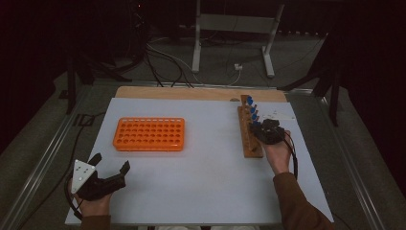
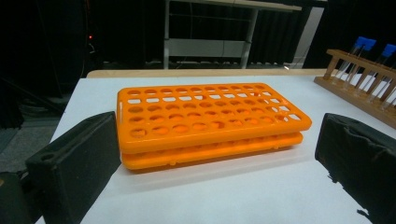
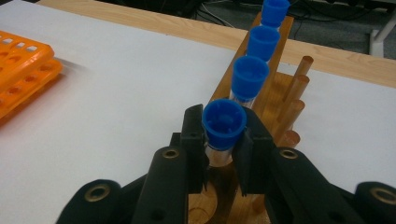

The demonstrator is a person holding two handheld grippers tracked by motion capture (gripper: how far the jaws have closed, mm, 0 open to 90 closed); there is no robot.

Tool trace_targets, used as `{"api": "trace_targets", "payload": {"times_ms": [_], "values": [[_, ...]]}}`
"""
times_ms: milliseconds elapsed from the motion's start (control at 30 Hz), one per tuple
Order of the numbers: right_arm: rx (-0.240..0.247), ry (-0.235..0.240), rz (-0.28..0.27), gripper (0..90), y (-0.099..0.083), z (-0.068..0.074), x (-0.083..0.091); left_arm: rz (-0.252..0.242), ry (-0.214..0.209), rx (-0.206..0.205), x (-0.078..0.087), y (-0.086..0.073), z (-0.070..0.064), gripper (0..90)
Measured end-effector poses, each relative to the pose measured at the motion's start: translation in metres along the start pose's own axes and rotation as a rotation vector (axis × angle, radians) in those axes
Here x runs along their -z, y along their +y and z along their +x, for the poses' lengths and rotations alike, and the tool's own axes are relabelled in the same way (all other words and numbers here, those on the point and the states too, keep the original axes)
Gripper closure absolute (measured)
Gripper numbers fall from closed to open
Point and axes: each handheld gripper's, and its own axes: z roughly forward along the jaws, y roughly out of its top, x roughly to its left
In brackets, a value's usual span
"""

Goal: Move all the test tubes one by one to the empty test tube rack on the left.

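An orange tube rack (image 1: 149, 134) (image 2: 205, 121) lies on the white table, left of centre, with all its holes bare. At the right a wooden rack (image 1: 249, 129) (image 3: 261, 93) holds several blue-capped test tubes (image 1: 252, 111) in a row. My right gripper (image 1: 266, 130) (image 3: 223, 144) is shut on the nearest blue-capped tube (image 3: 223, 123), just under its cap, with the tube still standing in the wooden rack. My left gripper (image 1: 111, 163) (image 2: 215, 163) rests open near the front left corner, facing the orange rack, with nothing between its fingers.
A wooden board edge (image 1: 201, 93) runs along the table's far side. Wooden pegs (image 3: 294, 102) stand on the wooden rack beside the tubes. Cables (image 1: 167, 62) and a metal stand (image 1: 234, 28) sit on the floor beyond. White table surface (image 1: 210, 158) lies bare between the racks.
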Motion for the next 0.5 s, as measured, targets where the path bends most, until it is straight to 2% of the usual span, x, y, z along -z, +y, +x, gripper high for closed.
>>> {"api": "trace_targets", "payload": {"times_ms": [500], "values": [[0.025,0.005,-0.031,76.2,0.021,0.003,0.022,0.013,-0.008,0.0,-0.002,-0.001,0.0,1.2]]}}
